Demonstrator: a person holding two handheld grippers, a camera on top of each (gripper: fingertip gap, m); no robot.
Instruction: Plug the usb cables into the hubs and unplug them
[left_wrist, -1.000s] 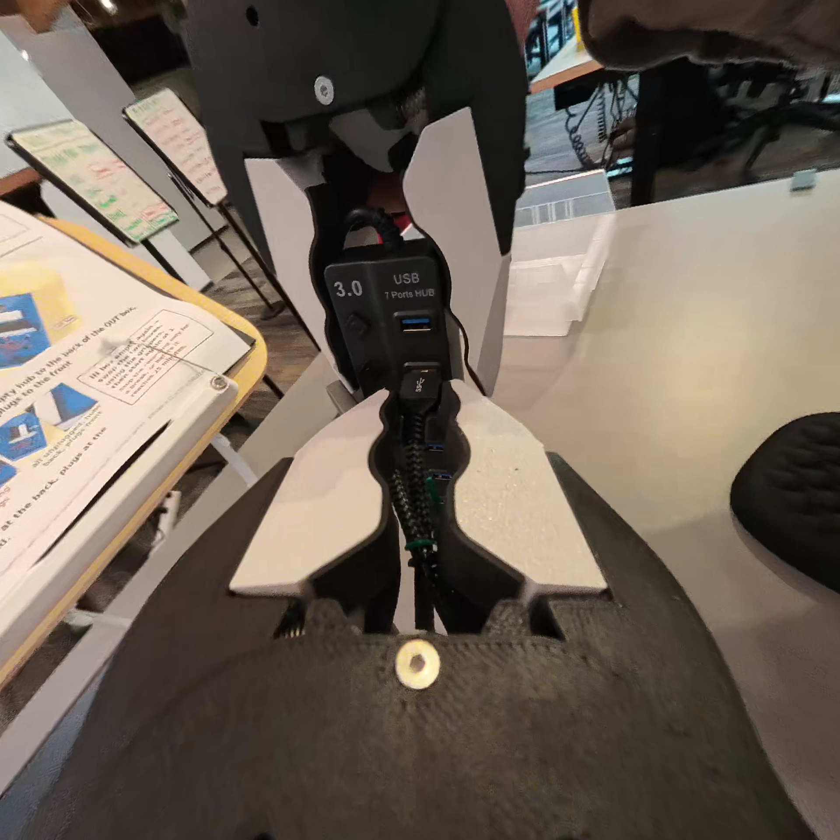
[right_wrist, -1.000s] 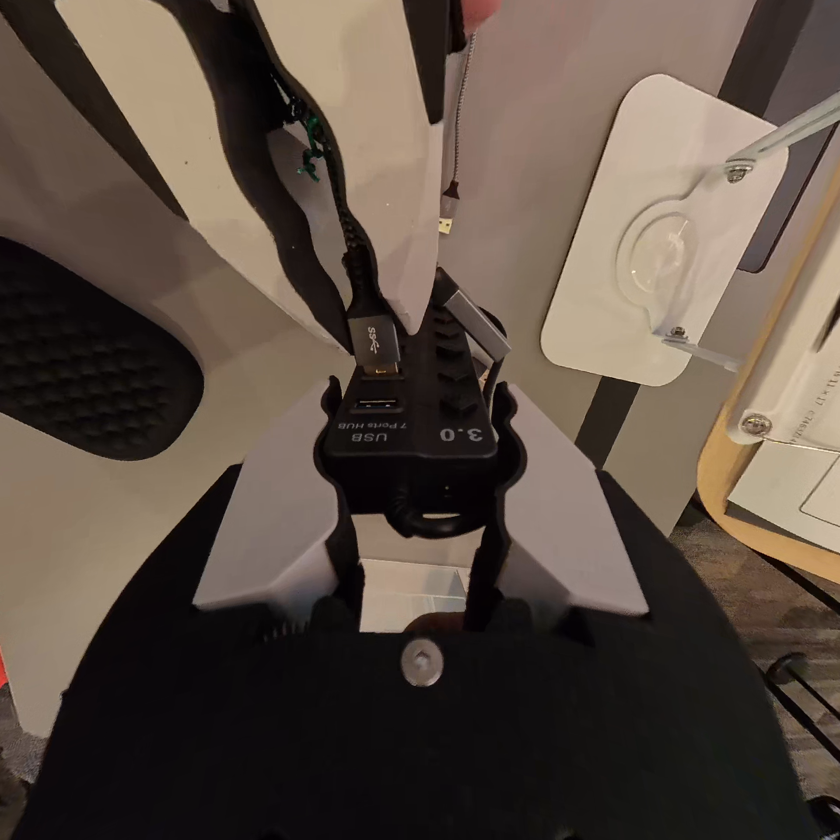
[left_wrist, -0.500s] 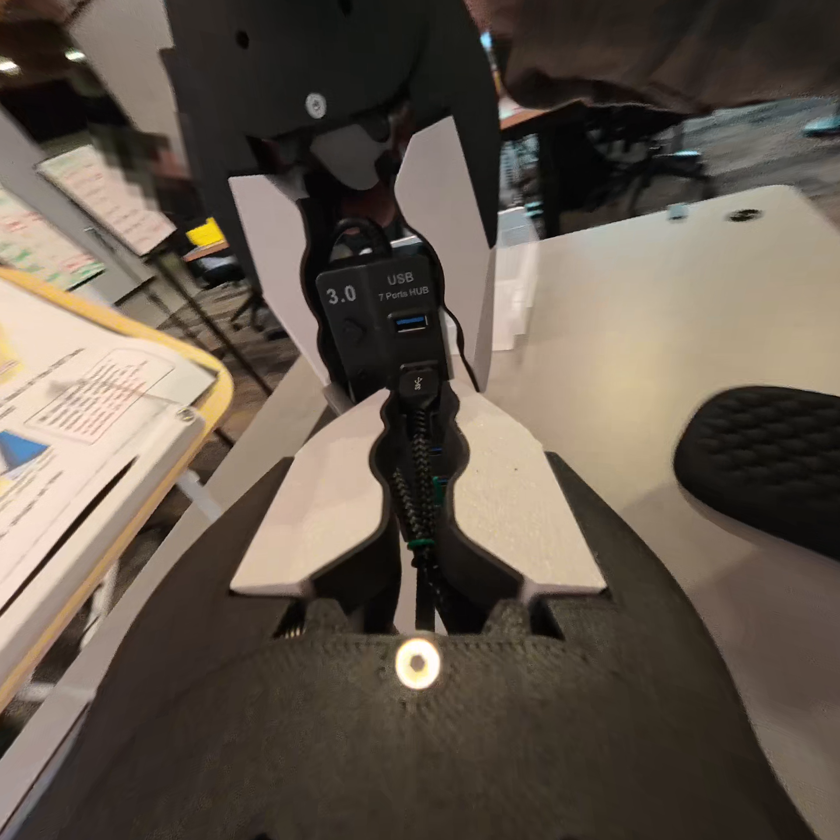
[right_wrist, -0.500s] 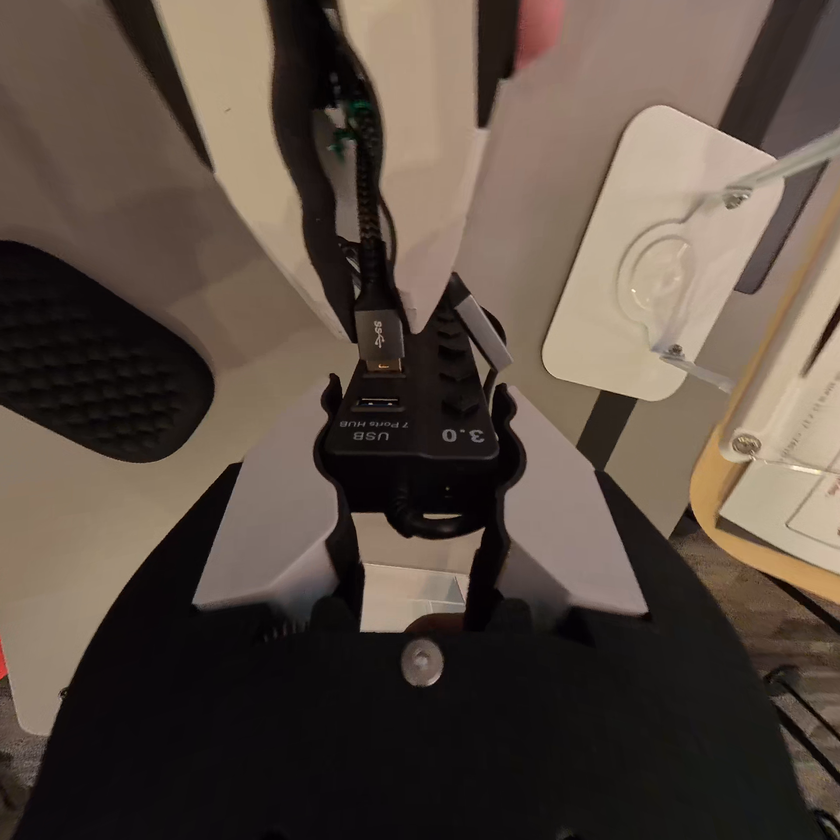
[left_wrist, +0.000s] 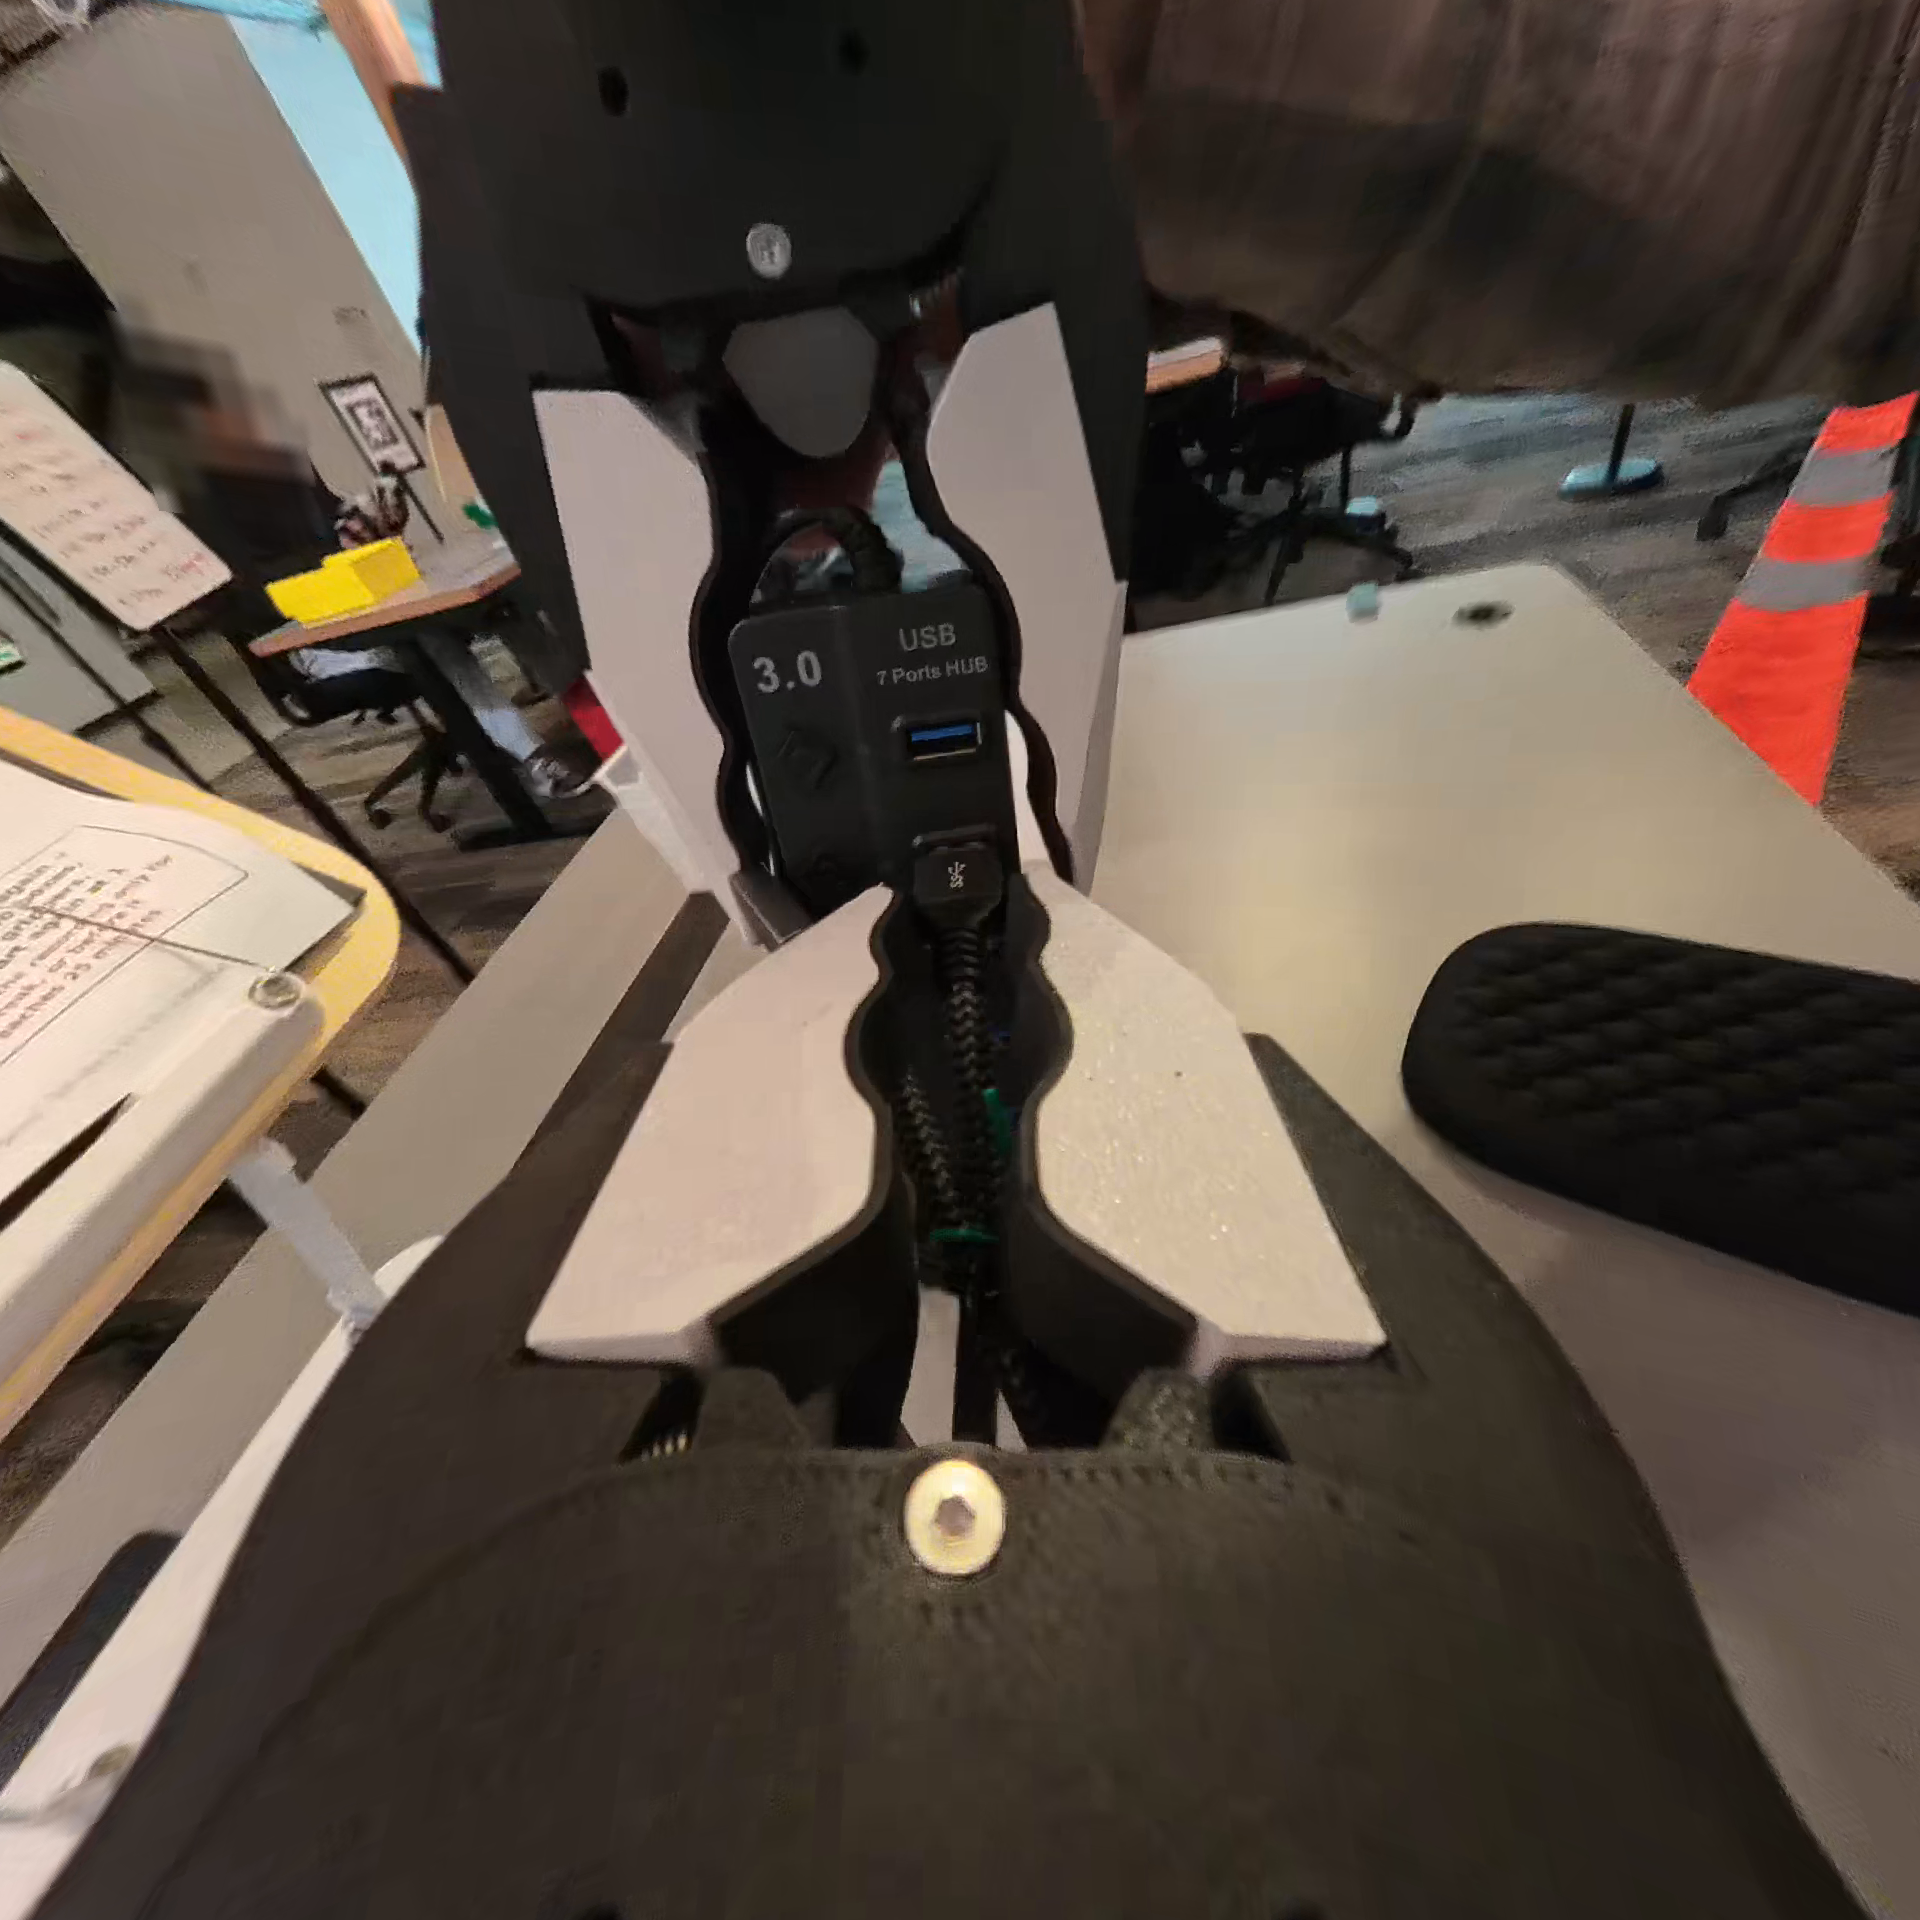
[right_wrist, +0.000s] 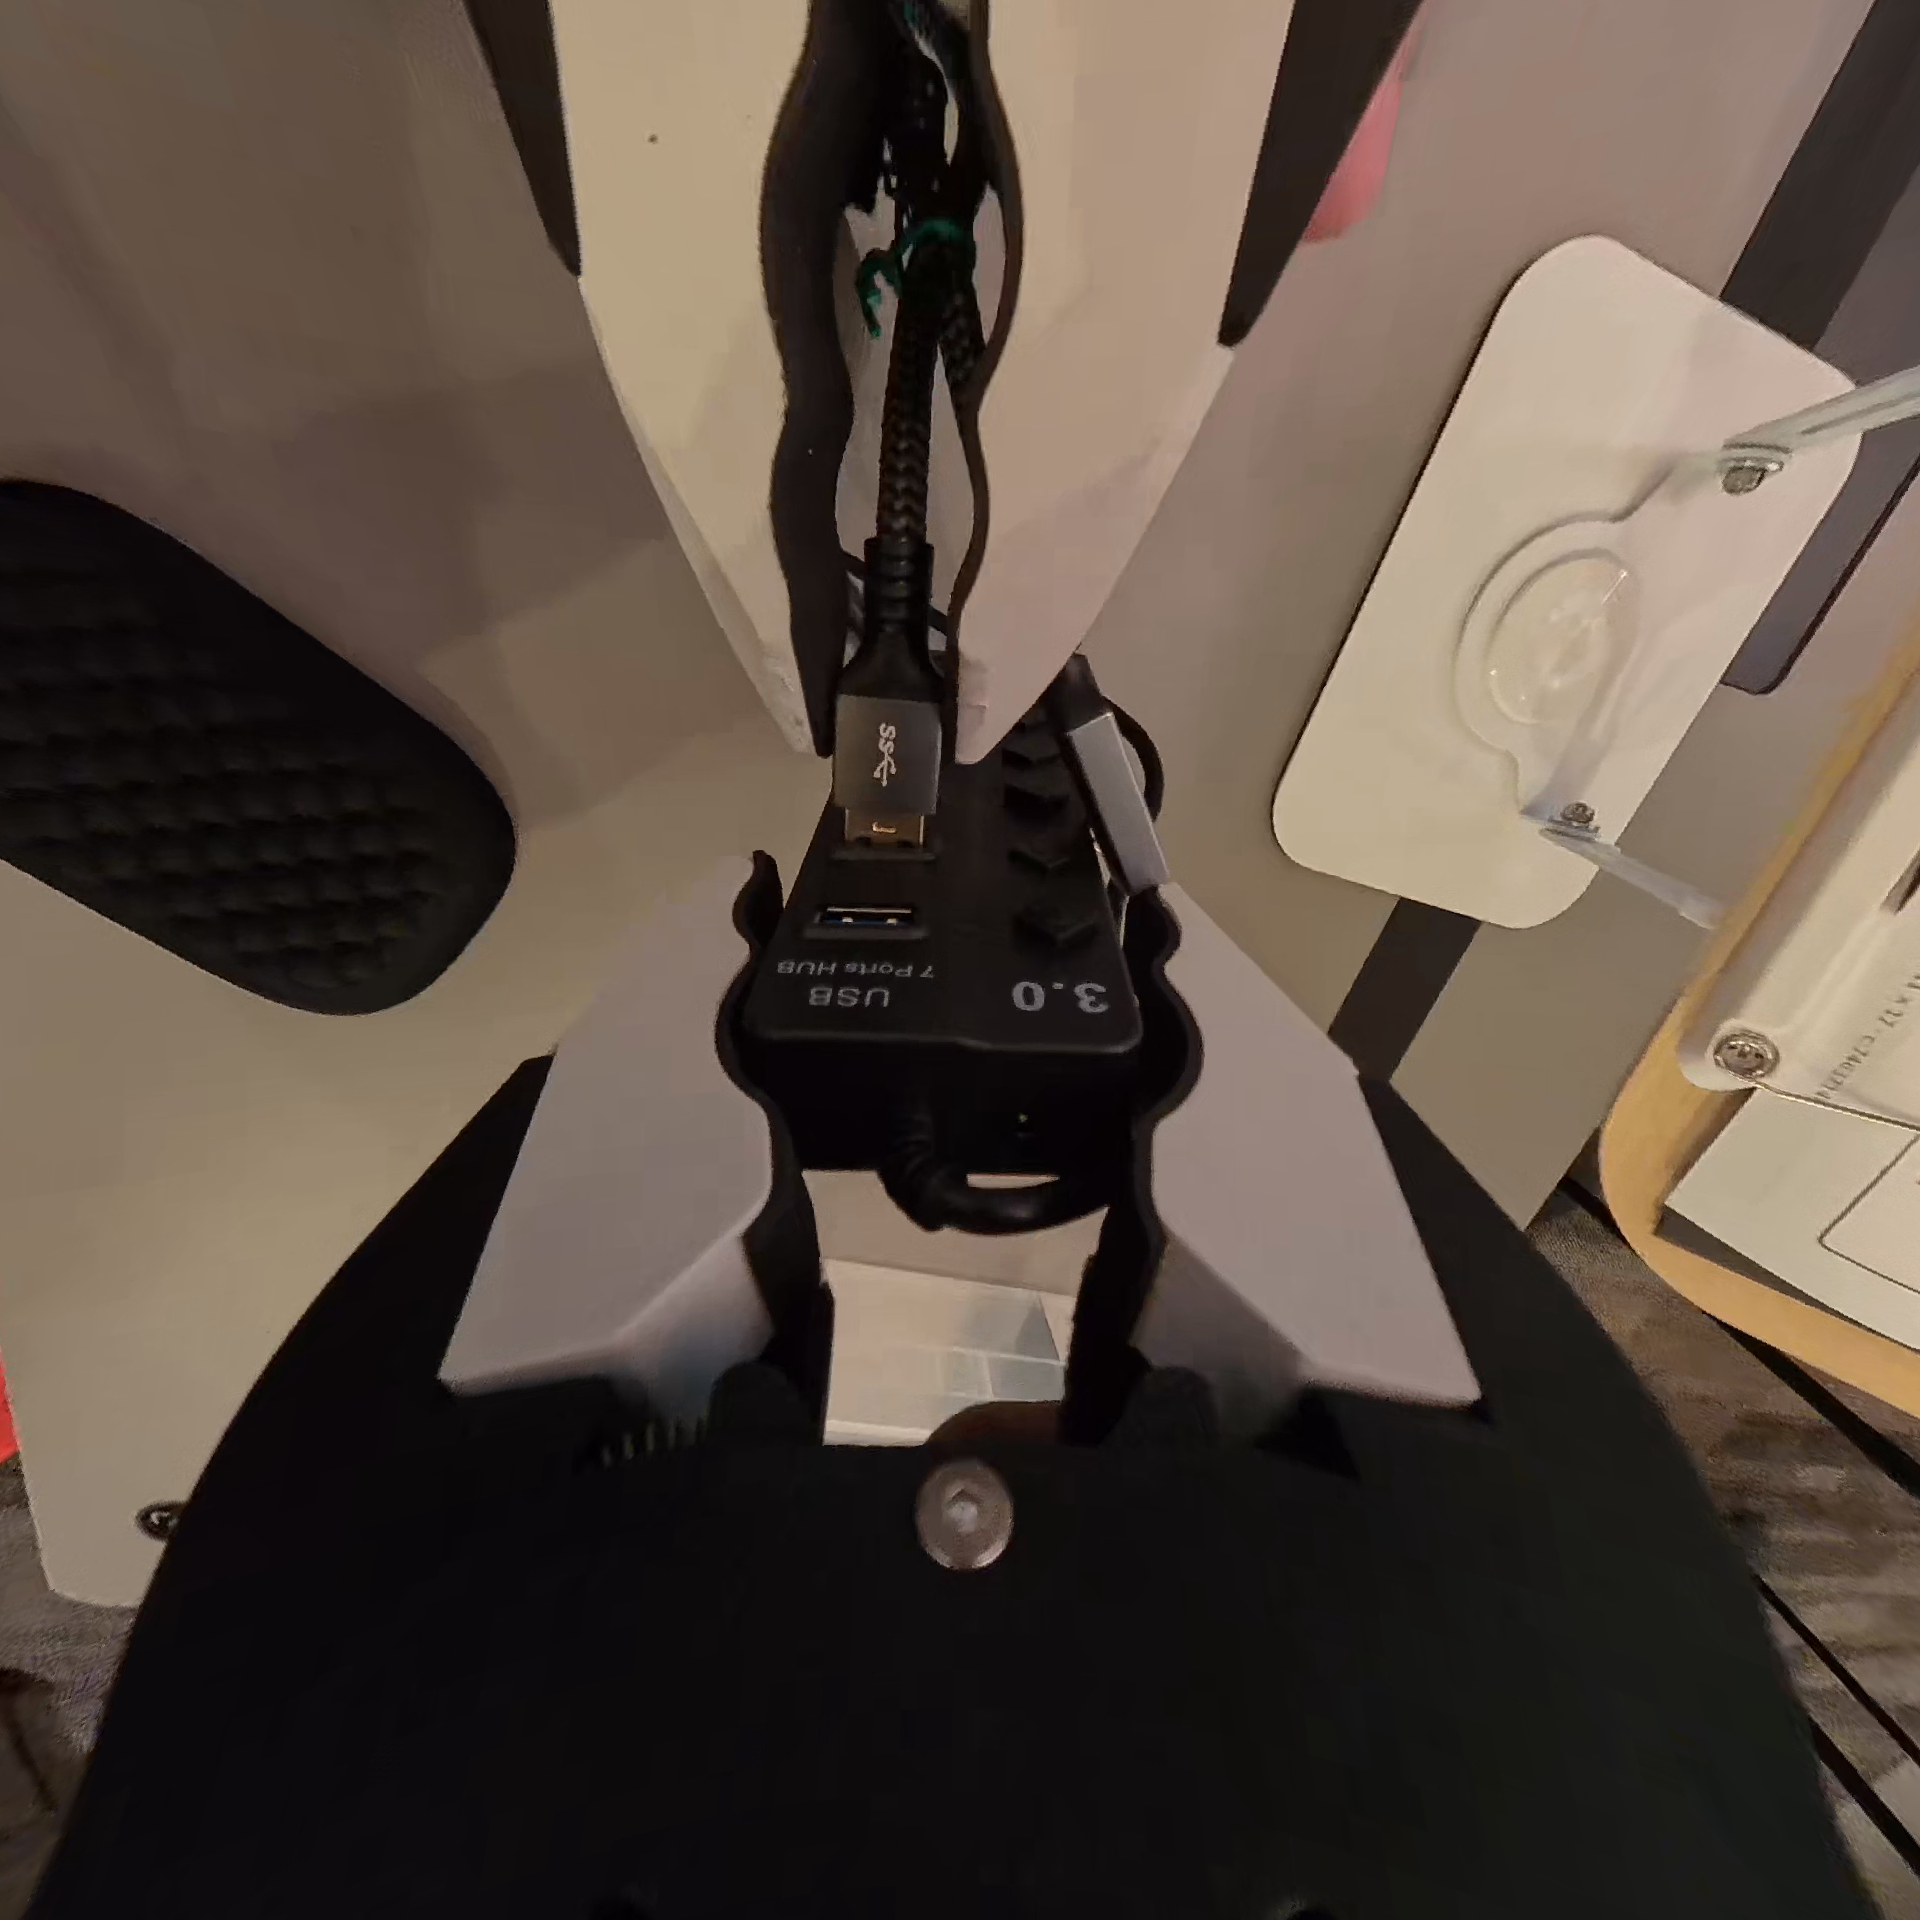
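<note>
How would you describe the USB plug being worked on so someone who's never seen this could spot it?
Find the black hub clamped in the right gripper, above the white table. At its second port from the labelled end sits the grey plug, gripped by the left gripper. Unlike the loose silver connector beside the hub, it trails a black braided cable.

Your black hub (right_wrist: 940, 987) sits mid-frame in the right wrist view. Braided cable's grey plug (right_wrist: 886, 753) is part-seated in its second port, metal tip showing.
</note>
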